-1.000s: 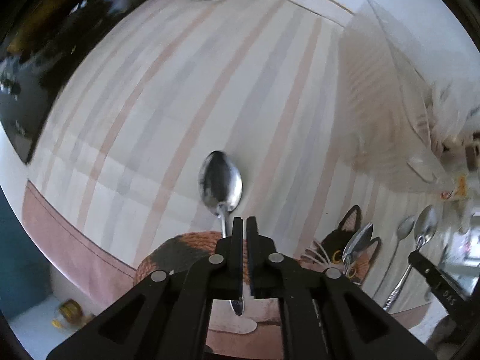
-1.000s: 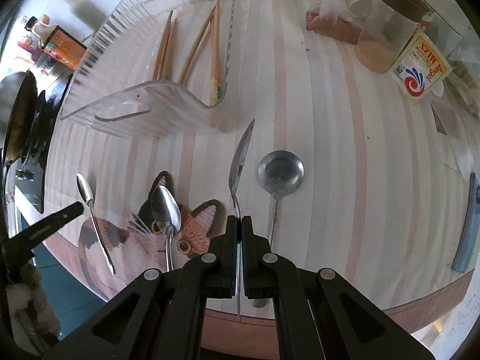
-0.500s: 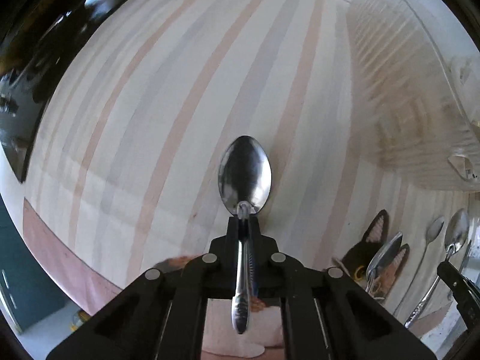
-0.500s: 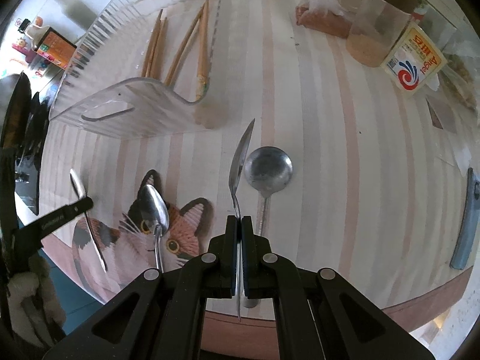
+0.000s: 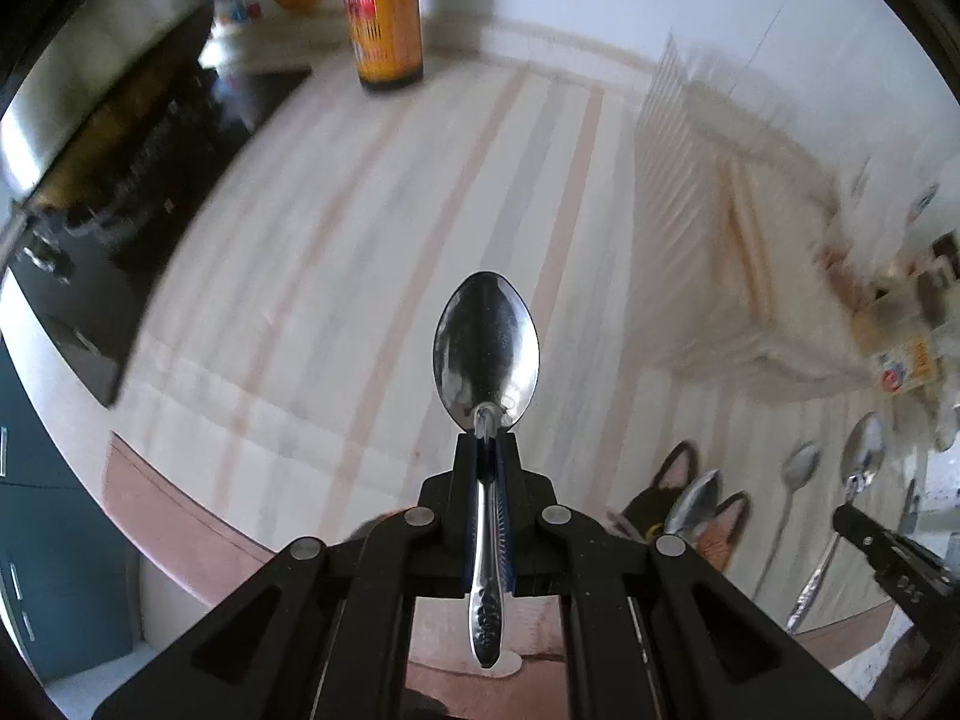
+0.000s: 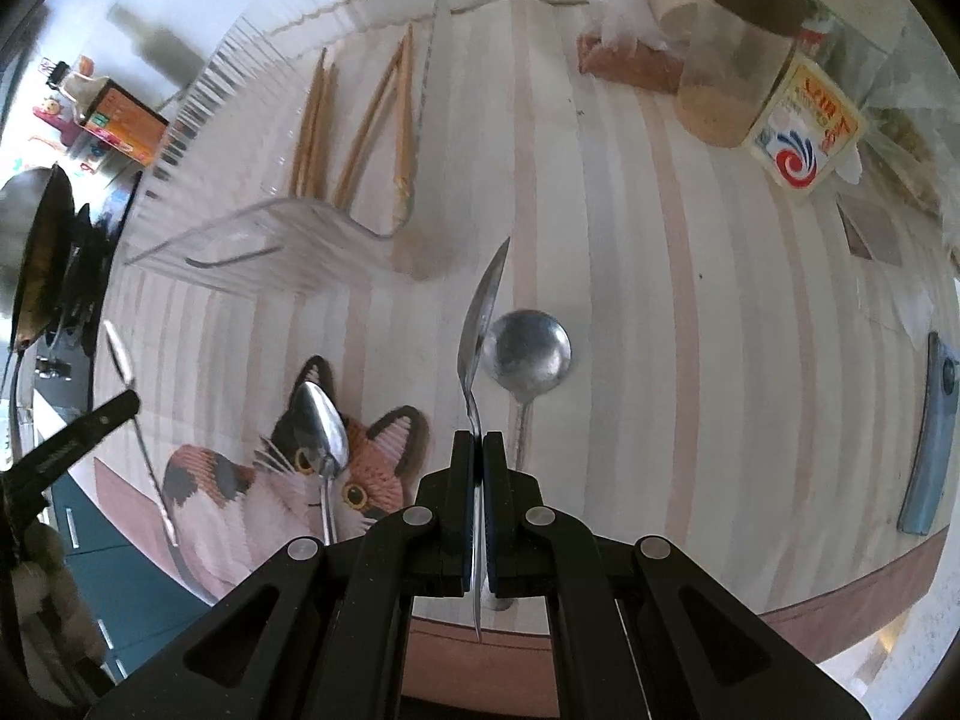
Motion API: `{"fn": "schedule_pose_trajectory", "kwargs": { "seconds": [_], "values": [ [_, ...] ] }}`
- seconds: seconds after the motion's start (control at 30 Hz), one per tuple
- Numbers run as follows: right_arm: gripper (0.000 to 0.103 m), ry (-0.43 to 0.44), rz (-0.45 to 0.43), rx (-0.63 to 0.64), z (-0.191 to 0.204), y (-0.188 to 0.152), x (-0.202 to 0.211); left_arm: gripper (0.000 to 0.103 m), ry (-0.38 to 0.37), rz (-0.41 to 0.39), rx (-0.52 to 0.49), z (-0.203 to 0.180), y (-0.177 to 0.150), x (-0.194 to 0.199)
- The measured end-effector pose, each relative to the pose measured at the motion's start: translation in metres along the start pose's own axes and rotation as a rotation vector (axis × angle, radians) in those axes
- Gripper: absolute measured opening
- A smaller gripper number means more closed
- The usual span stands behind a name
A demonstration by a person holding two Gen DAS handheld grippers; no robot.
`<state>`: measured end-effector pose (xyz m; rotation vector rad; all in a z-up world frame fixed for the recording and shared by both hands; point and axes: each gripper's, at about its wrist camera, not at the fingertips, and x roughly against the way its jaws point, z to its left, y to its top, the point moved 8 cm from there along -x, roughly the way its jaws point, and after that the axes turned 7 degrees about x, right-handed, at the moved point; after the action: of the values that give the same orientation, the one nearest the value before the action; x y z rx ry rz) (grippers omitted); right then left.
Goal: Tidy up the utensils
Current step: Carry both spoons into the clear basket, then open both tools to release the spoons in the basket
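Observation:
My left gripper [image 5: 487, 441] is shut on the neck of a steel spoon [image 5: 486, 342], held clear above the striped cloth with its bowl facing me. My right gripper [image 6: 478, 441] is shut on another spoon [image 6: 480, 312], seen edge-on, hanging over the cloth. Below it a round-bowled spoon [image 6: 527, 351] lies on the cloth, and a further spoon [image 6: 324, 429] rests on the cat picture. A clear plastic tray [image 6: 240, 240] holding several wooden chopsticks [image 6: 360, 126] stands beyond. In the left wrist view three more spoons [image 5: 798, 474] lie at the lower right, next to the right gripper's finger [image 5: 888, 558].
A stove with a pan [image 5: 90, 90] sits at the left, a yellow bottle [image 5: 387, 12] at the back. A jar [image 6: 738, 60], a yellow packet [image 6: 804, 132] and a bag crowd the back right. A blue flat object [image 6: 930, 438] lies at the right edge.
The left gripper has closed on the spoon that lay on the cloth and lifted it well above the surface, tilting the view toward the back wall. The right gripper has barely moved.

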<state>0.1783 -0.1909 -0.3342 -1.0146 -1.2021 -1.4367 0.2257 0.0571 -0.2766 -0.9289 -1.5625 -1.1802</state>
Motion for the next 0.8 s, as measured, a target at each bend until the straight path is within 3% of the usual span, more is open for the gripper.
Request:
{"fn": "schedule_pose_trajectory", "kwargs": {
  "seconds": [0.13, 0.3, 0.4, 0.53, 0.63, 0.7, 0.8],
  "values": [
    [0.003, 0.042, -0.074, 0.021, 0.010, 0.023, 0.037, 0.003, -0.055, -0.088, -0.012, 0.000, 0.027, 0.046],
    [0.003, 0.129, -0.172, 0.028, 0.025, 0.080, 0.085, 0.004, -0.174, -0.147, -0.039, -0.054, 0.072, 0.074],
    [0.003, 0.128, -0.204, 0.041, 0.034, 0.121, 0.091, 0.004, -0.209, -0.139, -0.074, -0.084, 0.098, 0.074],
    [0.003, 0.126, -0.179, 0.028, 0.036, 0.161, 0.071, 0.004, -0.229, -0.037, -0.144, -0.120, 0.119, 0.048],
    [0.003, 0.126, -0.115, 0.018, 0.036, 0.178, 0.047, 0.006, -0.201, 0.007, -0.172, -0.131, 0.129, 0.026],
    [0.003, 0.142, -0.076, 0.007, 0.034, 0.181, 0.036, 0.007, -0.156, 0.003, -0.195, -0.132, 0.130, 0.022],
    [0.006, 0.125, -0.081, 0.001, 0.025, 0.177, 0.035, 0.009, -0.155, -0.020, -0.184, -0.126, 0.129, 0.024]
  ]
}}
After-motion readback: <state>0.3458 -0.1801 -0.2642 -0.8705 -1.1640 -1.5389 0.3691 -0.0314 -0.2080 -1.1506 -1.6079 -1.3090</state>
